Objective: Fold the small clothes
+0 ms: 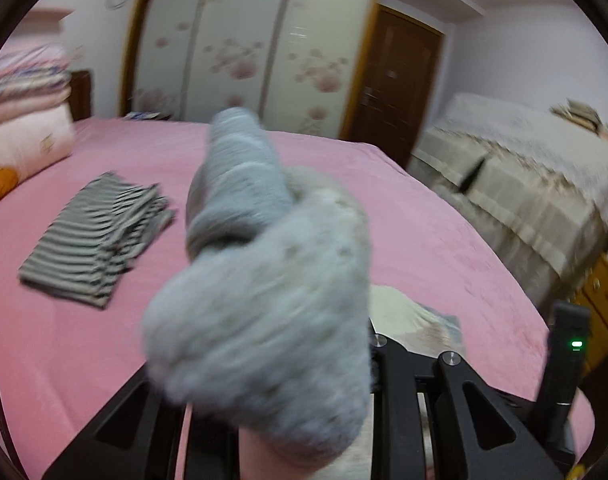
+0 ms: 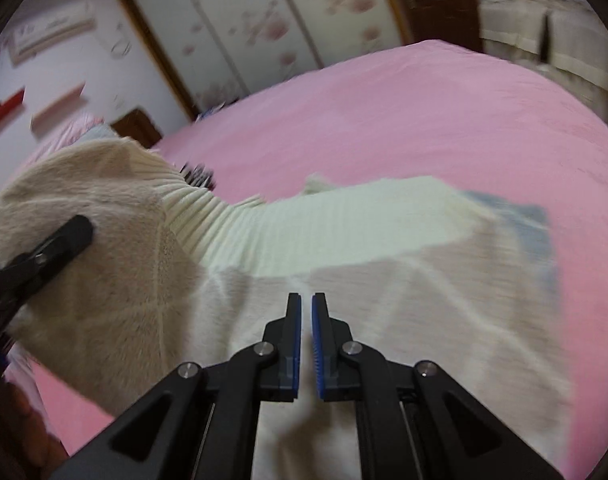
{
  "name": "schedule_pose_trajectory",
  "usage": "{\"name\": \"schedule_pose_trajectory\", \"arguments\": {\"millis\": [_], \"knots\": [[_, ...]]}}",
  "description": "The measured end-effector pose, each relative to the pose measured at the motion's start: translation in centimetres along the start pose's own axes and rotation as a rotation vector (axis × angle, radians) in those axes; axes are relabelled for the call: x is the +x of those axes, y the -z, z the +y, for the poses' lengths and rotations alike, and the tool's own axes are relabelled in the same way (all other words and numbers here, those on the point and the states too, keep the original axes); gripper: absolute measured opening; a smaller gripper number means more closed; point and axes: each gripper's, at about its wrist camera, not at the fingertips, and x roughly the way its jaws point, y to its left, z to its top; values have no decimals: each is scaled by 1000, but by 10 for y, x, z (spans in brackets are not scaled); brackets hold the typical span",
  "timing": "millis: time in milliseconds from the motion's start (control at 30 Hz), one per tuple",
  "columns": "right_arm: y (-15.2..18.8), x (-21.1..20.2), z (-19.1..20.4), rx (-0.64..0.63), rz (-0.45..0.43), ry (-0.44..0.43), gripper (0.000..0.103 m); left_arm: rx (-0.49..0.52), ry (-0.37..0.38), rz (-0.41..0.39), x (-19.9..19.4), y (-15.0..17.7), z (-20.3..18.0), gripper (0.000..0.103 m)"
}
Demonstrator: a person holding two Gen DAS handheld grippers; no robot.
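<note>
A cream knitted garment [image 2: 344, 248] with a ribbed band lies on the pink bed [image 2: 424, 120]. Its left part [image 2: 103, 240] is lifted, fuzzy inside showing. My left gripper [image 2: 69, 234] is shut on that lifted part. In the left wrist view the held cloth [image 1: 263, 300] looks grey and blurred and hides the fingertips; a bit of the garment lies below [image 1: 408, 316]. My right gripper [image 2: 306, 300] hovers over the garment's middle, jaws nearly together with a thin gap, holding nothing.
A folded black-and-white striped garment [image 1: 99, 240] lies on the pink bed [image 1: 424, 220] to the left. Pillows and folded quilts [image 1: 23, 120] sit at the bed's head. A second bed [image 1: 524, 184] stands to the right, a wardrobe [image 1: 243, 48] behind.
</note>
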Motion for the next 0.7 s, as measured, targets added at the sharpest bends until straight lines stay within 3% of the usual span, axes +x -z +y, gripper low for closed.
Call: {"name": "schedule_pose_trajectory", "arguments": {"millis": [267,367,433,500,567,700], "knots": [[21,-49,-78,91,-13,102,6,183,66,151,46,46,-100,23],[27,-53,-91,106,-3,126,6,282,47,215,62,76,-126,26],[30,-57,-99,112,1,132,6,345,23,218,63,87,-138,31],[33,-59,-103,115,7,137,6,385,35,227,62,92,-145,50],[34,-60,-105,125,13,132,6,390,71,235,56,94,-149,61],[33,-70,-105,140,5,110,6,417,105,227,44,93,-155,66]]}}
